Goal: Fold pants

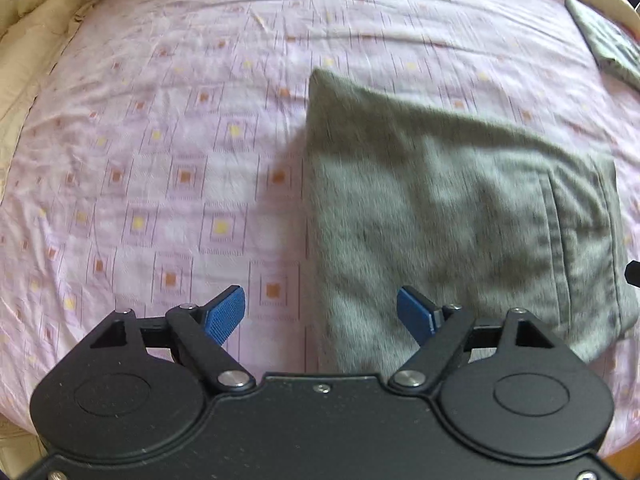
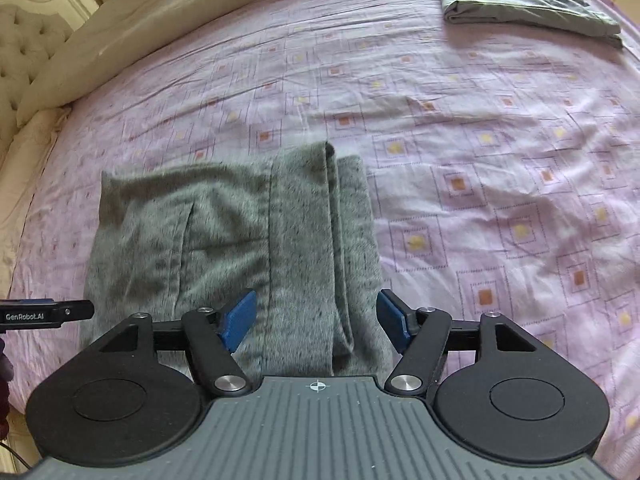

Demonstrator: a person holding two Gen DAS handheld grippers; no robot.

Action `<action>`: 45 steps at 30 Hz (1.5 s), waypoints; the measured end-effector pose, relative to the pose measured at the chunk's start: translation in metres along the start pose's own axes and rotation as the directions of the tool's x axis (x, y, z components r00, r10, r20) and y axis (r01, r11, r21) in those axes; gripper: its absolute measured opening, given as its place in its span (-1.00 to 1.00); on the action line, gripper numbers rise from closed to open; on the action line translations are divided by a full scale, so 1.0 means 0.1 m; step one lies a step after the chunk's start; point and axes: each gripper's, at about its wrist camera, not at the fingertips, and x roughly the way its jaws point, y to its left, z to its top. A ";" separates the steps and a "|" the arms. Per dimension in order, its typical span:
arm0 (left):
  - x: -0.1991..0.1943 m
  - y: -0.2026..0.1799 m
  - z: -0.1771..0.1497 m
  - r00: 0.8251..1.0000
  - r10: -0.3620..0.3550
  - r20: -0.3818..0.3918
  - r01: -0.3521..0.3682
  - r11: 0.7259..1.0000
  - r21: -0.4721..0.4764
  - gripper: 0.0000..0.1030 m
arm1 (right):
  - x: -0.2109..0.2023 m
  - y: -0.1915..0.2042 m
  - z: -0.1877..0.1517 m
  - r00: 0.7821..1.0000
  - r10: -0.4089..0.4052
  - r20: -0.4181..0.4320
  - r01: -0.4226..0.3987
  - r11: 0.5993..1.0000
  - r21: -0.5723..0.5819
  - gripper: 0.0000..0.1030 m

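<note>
The left gripper [image 1: 320, 314] hangs with its blue pads spread wide and nothing between them. Below it is the left-hand edge of the grey, speckled cotton pants [image 1: 460, 216], folded into a thick rectangular bundle on the pink bedsheet with small square prints [image 1: 160, 140]. One pad is over bare sheet, the other over cloth, so the bundle's left edge runs between the fingers. The bundle's long axis seems to run away from the tongs, towards the far edge of the bed, with a pocket seam showing on its right part.

The right gripper [image 2: 316, 318] is likewise released, jaws apart and empty, poised over the bundle's right-hand part, where stacked fold edges run lengthwise straight ahead of it. It looks the nearer to those layered edges; the left is nearer the plain folded side.

Count: one bundle of pants in hand, one other folded grey-green garment [image 2: 524, 4] lying well apart near the far right corner of the bed, two grippers, and cream bedding [image 2: 132, 36] along the far left edge.
</note>
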 end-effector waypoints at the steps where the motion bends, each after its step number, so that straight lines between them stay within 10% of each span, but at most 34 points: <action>1: 0.02 0.00 0.04 1.000 -0.008 -0.005 0.008 1.000 -0.001 0.62 | 0.03 -0.04 0.05 1.000 0.004 -0.002 -0.004 1.000 0.014 0.27; 15: 0.52 0.11 0.11 0.994 -0.093 -0.063 0.095 0.995 0.024 1.00 | 0.49 -0.24 0.19 0.988 0.122 -0.100 -0.113 0.990 0.089 0.71; 18: 0.58 0.21 0.15 0.985 -0.150 -0.084 0.148 0.989 -0.023 1.00 | 0.55 -0.15 0.22 0.986 0.130 -0.105 -0.128 0.991 0.031 1.00; 27: 0.59 0.17 0.22 0.979 -0.184 -0.082 0.179 0.981 -0.068 0.82 | 0.63 -0.04 0.30 0.993 0.078 -0.088 -0.072 0.995 0.070 1.00; 32: 0.45 0.06 0.26 0.959 -0.275 -0.071 0.266 0.957 -0.113 -0.42 | 0.53 -0.17 0.35 0.972 0.200 -0.127 -0.179 0.971 0.155 -0.30; 45: -0.55 0.23 0.47 0.972 -0.160 0.173 0.165 0.986 -0.017 -0.85 | -0.11 0.58 0.83 0.963 0.268 -0.035 -0.270 0.961 -0.060 -0.51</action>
